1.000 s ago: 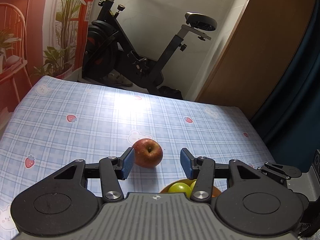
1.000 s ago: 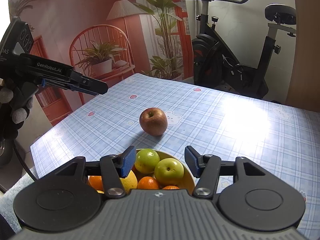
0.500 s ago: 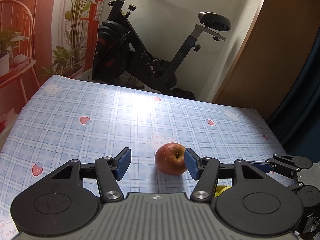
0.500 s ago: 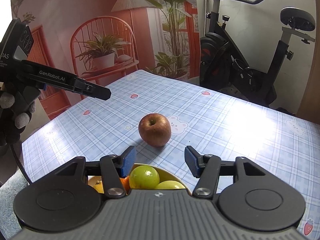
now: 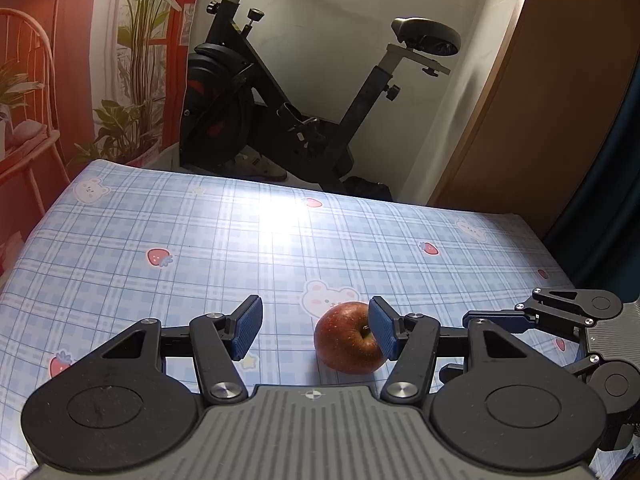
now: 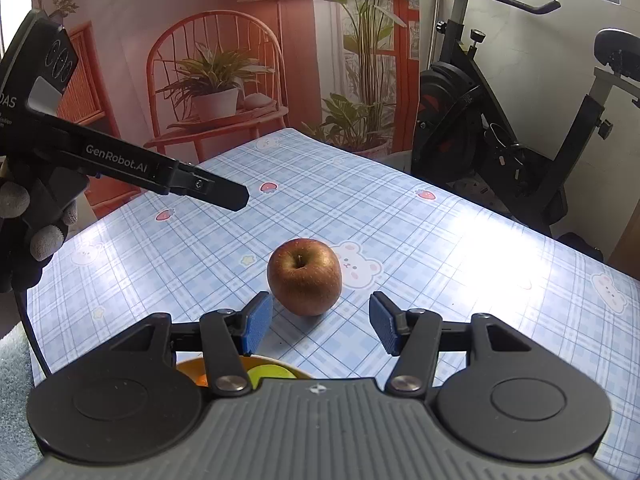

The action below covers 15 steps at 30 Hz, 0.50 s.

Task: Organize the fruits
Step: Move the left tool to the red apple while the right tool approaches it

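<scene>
- We see one red apple (image 5: 347, 338) standing upright on the desk (image 5: 200, 240), stem hollow up, on a blue checked cloth printed with bears and strawberries
- In the left wrist view the left gripper (image 5: 316, 326) has its jaws parted with nothing held; the apple sits off-centre in the gap, close against the right-hand blue pad, which overlaps its edge in the picture, and we cannot tell whether the pad touches it; the left-hand pad stands well clear of the fruit
- In the right wrist view the right gripper (image 6: 320, 322) also has its jaws apart and empty; the apple (image 6: 304, 277) lies just beyond the fingertips, slightly left of the middle of the gap, not yet between the pads
- From that same view the left gripper (image 6: 224, 196) reaches in from the left above the desk, held by a gloved hand (image 6: 36, 220), its tip up and left of the apple and apart from it
- A yellow bowl (image 6: 192, 366) with a green fruit and something orange peeks out below the right gripper's body, near the desk's near edge; most of it is hidden
- An exercise bike (image 5: 304, 92) stands beyond the desk's far edge
</scene>
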Motion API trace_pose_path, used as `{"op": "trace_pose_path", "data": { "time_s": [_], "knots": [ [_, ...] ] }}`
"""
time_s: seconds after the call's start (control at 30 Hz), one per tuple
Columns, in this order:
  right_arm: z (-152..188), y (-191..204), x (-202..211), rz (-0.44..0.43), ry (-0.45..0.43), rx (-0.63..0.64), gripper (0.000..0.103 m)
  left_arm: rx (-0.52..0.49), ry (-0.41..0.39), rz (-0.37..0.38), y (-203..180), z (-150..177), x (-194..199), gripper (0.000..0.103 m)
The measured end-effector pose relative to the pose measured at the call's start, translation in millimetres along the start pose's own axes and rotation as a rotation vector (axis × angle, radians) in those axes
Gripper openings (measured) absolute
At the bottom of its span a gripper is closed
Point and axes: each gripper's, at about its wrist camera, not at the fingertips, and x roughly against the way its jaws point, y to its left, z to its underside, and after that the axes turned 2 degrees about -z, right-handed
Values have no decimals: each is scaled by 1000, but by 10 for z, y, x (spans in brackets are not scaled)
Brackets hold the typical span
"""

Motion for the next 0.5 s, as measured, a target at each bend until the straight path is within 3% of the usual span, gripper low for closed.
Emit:
{"op": "trace_pose_path", "data": {
  "time_s": [0.5],
  "knots": [
    [-108, -57, -466, -57, 77, 18, 58, 80, 92, 70, 135, -19, -439, 61]
  ]
}}
